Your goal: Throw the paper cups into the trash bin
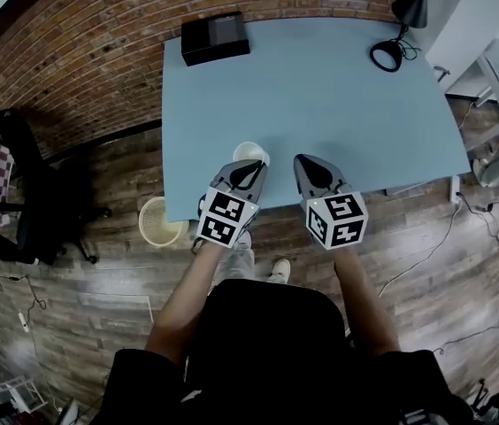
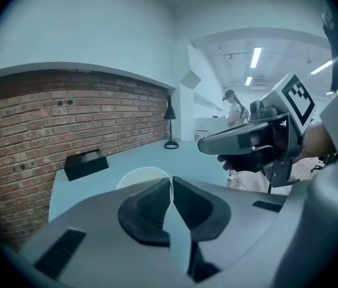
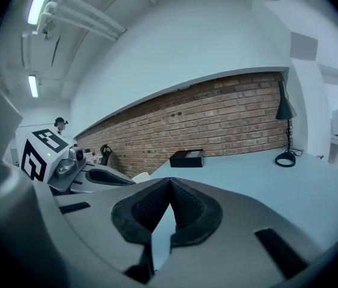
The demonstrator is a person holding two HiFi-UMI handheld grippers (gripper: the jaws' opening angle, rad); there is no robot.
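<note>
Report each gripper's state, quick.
Left gripper: closed, pinching the paper cup at its rim.
Right gripper: closed, nothing between its jaws.

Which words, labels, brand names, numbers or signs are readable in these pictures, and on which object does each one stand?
No words or numbers can be read anywhere.
Cubes on the left gripper and right gripper: black-and-white square markers only, no letters.
Black box on the table: no label legible.
Paper cup: plain white, no print seen.
</note>
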